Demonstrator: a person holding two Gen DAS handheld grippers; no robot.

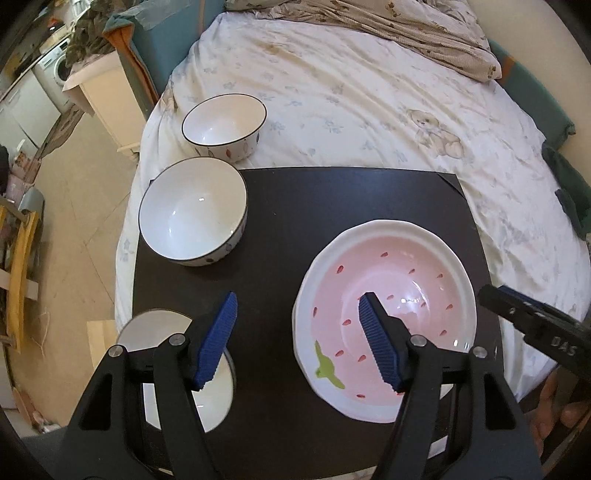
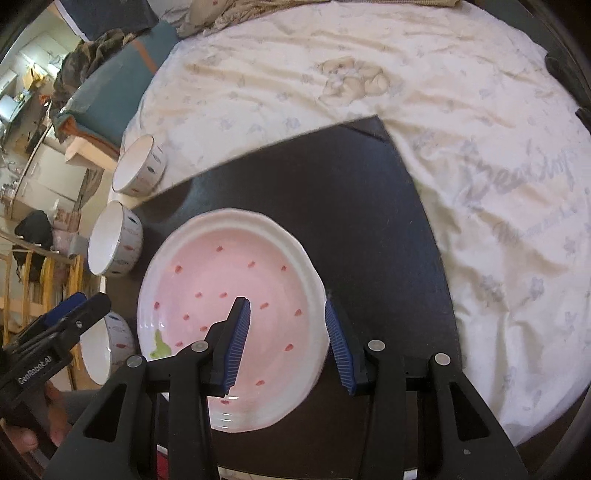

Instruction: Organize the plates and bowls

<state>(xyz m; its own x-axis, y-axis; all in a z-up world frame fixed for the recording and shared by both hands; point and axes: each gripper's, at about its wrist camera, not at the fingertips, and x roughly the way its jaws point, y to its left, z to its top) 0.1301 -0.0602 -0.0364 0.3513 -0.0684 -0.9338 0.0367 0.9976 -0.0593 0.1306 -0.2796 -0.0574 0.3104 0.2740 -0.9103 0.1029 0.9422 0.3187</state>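
Observation:
A pink strawberry-pattern plate [image 1: 391, 306] [image 2: 221, 291] lies on a black board [image 1: 314, 206] [image 2: 351, 192]. My right gripper [image 2: 286, 343] is open and straddles the plate's right rim, one finger over the inside and one outside. It also shows at the right in the left wrist view [image 1: 517, 314]. My left gripper [image 1: 297, 339] is open and empty, above the board just left of the plate. Three white bowls with dark rims stand at the left: far [image 1: 225, 123] [image 2: 138, 170], middle [image 1: 194, 210] [image 2: 114, 243] and near [image 1: 162, 328] [image 2: 105, 347].
The board rests on a bed with a pale printed sheet [image 1: 351, 92] [image 2: 369, 66]. A crumpled blanket [image 1: 388, 29] lies at the far end. A cream cabinet [image 1: 110, 99] and floor are to the left of the bed.

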